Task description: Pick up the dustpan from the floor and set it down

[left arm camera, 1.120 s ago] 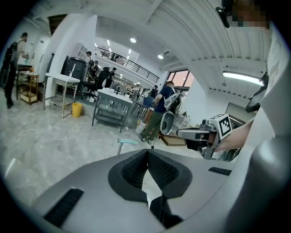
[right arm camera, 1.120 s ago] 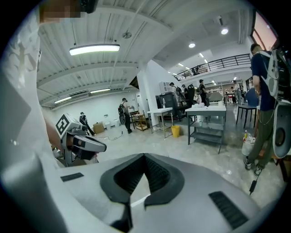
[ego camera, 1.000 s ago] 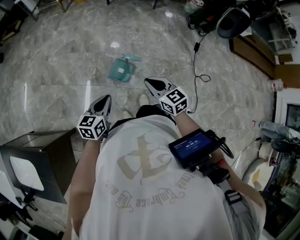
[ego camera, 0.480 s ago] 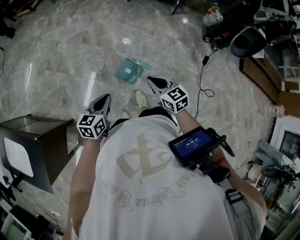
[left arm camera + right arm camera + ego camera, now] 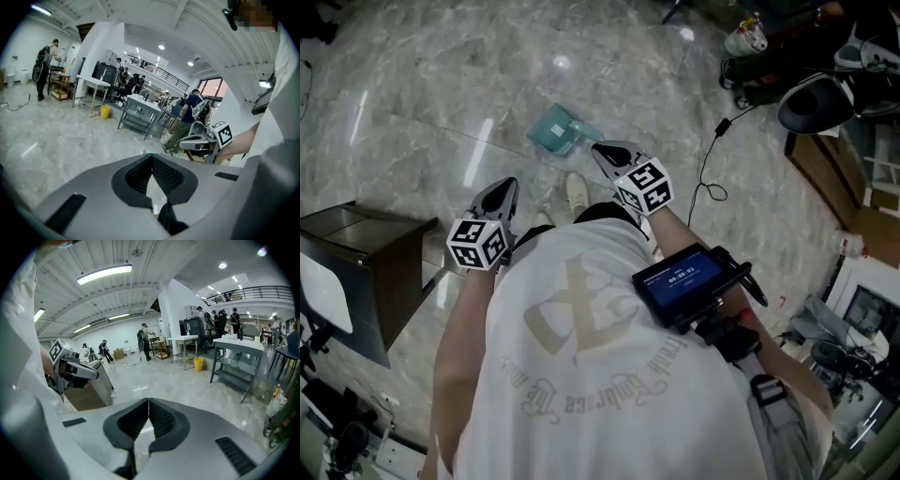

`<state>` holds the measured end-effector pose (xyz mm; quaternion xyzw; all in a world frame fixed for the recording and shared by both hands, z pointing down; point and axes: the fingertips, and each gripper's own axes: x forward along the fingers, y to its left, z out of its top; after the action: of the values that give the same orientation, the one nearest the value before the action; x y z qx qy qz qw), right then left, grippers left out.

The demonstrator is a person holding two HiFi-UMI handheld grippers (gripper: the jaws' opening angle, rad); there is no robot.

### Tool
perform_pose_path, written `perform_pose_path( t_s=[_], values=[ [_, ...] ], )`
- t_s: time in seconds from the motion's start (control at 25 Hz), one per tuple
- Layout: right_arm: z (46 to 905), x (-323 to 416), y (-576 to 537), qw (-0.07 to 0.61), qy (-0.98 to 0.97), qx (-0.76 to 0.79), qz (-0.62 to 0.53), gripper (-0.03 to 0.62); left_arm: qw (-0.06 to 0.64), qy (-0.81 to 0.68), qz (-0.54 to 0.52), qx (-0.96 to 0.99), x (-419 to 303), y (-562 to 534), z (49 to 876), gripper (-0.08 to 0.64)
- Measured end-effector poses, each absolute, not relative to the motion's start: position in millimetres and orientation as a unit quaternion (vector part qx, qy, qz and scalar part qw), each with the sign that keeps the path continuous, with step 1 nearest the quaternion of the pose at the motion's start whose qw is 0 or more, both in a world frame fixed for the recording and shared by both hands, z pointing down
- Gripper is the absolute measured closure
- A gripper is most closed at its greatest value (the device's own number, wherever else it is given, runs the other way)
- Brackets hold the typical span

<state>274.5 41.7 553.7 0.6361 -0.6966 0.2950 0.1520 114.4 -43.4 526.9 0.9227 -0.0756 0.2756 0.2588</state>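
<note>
A teal dustpan (image 5: 557,129) lies on the marble floor ahead of the person, its handle pointing right. My right gripper (image 5: 609,151) hangs just right of the dustpan, near the handle and above the floor; its jaws are shut with nothing between them (image 5: 148,401). My left gripper (image 5: 502,194) is lower left of the dustpan, well apart from it, and its jaws also meet at the tips, empty (image 5: 152,157). Each gripper shows in the other's view: the right gripper (image 5: 202,141) and the left gripper (image 5: 70,367).
A dark cabinet (image 5: 366,253) stands at the left. A black cable (image 5: 709,178) trails on the floor to the right, with clutter and a black seat (image 5: 816,103) beyond. One of the person's shoes (image 5: 575,192) is below the dustpan. Metal tables (image 5: 234,357) and people stand farther off.
Both grippers have moved forward and lower. The right gripper's tip now sits closer to the dustpan's handle. Both stay shut.
</note>
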Motion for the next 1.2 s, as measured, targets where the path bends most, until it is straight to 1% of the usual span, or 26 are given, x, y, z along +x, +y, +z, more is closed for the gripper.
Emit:
perform_pose_path(
  t_s=[0.36, 0.68, 0.96, 1.08, 1.2],
  values=[
    [576, 271, 32, 0.242, -0.712, 0.590, 0.294, 0.575, 0.264, -0.112, 0.268, 0.920, 99, -40, 515, 0.549],
    [595, 273, 33, 0.289, -0.714, 0.568, 0.290, 0.567, 0.269, -0.146, 0.263, 0.915, 82, -20, 515, 0.549],
    [631, 276, 32, 0.332, -0.712, 0.541, 0.301, 0.458, 0.273, -0.186, 0.264, 0.906, 70, -13, 521, 0.549],
    [653, 287, 16, 0.354, -0.703, 0.526, 0.322, 0.425, 0.286, -0.200, 0.272, 0.897, 74, -31, 526, 0.549],
    [673, 296, -1, 0.370, -0.697, 0.511, 0.342, 0.410, 0.296, -0.212, 0.280, 0.888, 78, -49, 530, 0.549]
  ],
)
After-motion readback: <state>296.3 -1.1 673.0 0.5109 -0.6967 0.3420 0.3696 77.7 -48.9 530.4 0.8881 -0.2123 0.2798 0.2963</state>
